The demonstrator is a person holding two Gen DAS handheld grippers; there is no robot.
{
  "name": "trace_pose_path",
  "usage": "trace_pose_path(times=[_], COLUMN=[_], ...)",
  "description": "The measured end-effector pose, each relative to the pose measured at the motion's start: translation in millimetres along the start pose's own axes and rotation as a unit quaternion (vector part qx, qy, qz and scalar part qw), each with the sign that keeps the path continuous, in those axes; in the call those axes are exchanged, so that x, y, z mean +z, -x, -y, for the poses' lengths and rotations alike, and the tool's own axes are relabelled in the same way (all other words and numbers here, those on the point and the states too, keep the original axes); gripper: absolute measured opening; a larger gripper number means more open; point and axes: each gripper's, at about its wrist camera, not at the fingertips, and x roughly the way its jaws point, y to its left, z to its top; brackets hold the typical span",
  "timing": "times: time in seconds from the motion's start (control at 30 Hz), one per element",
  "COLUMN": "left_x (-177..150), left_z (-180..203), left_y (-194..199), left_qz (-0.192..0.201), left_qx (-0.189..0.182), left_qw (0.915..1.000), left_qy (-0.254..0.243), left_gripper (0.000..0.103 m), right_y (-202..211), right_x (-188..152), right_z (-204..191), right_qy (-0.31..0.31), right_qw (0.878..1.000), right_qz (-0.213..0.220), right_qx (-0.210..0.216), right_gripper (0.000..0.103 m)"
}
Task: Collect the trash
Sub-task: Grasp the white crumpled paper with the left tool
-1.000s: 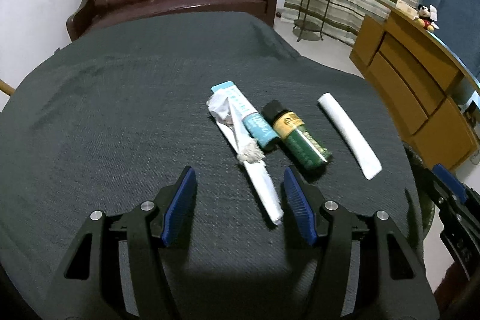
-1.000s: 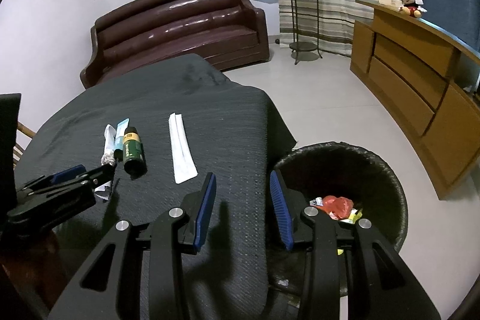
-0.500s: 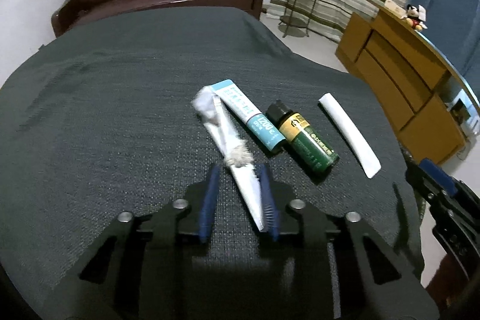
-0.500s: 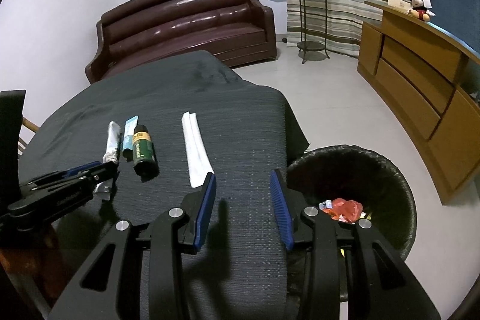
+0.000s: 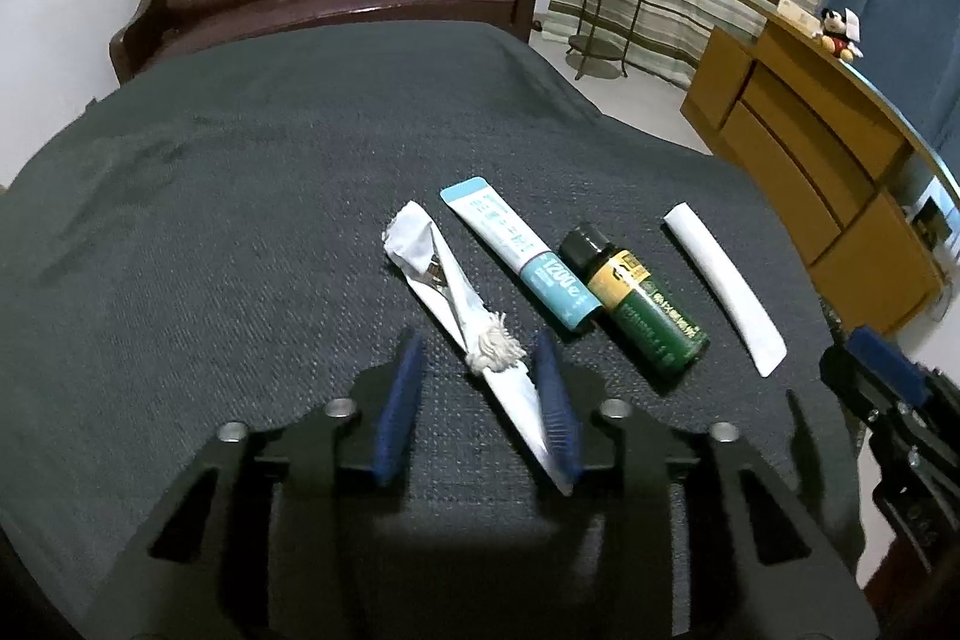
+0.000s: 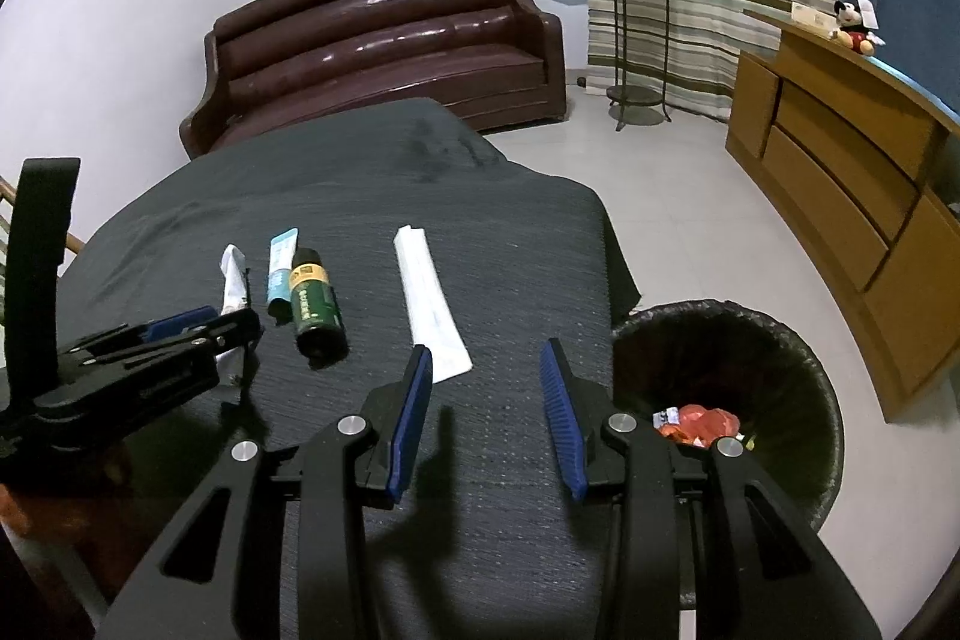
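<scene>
A crumpled white paper wrapper (image 5: 447,280) with a frayed tuft lies on the dark tablecloth (image 5: 240,250). Its near end sits between the jaws of my left gripper (image 5: 477,346). Those jaws are opening: the right pad (image 5: 555,412) touches the wrapper and the left pad stands apart from it. To the right lie a teal tube (image 5: 516,250), a green bottle (image 5: 642,304) with a black cap and a flat white strip (image 5: 723,280). My right gripper (image 6: 486,355) hovers open over the cloth near the strip (image 6: 429,298), with nothing between its fingers.
A black bin (image 6: 780,340) holding red trash (image 6: 702,421) stands on the floor at the table's right edge. A brown sofa (image 6: 384,40) is behind the table. A wooden cabinet (image 6: 852,196) and a plant stand (image 6: 636,10) are to the right.
The left jaws narrowed around the wrapper's near end, then widened a little. The right gripper stayed open and barely moved.
</scene>
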Motion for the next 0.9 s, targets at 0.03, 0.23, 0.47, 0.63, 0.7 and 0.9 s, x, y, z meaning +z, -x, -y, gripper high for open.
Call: trace_pose_path(times=[0.03,0.23,0.47,0.63,0.7,0.9], left_x=[0,-4,-8,-10,-11,-13], left_z=[-1,-10,-30,-48,-55,-76], left_y=[0,3,11,17,19,23], left_qz=[0.000,0.000,-0.001,0.002,0.003,0.006], left_qx=[-0.005,-0.025,-0.018,-0.009,-0.004,0.010], left_qw=[1.0000,0.9995,0.9996,0.9999,0.9999,0.9999], left_qy=[-0.003,-0.021,-0.022,-0.014,-0.013,-0.007], left_gripper=[0.028,0.016,0.016,0.016,0.016,0.016], right_y=[0,-4,-10,-18,-24,-42], right_x=[0,3,9,17,21,26], right_z=[-1,-11,-28,-46,-54,-69], right_qy=[0.001,0.010,0.025,0.037,0.045,0.055], right_qw=[1.000,1.000,0.999,0.999,0.998,0.997], right_qz=[0.000,-0.001,-0.003,-0.005,-0.008,-0.029], right_qx=[0.001,0.008,0.024,0.040,0.044,0.048], right_gripper=[0.038,0.038,0.038,0.038,0.038,0.038])
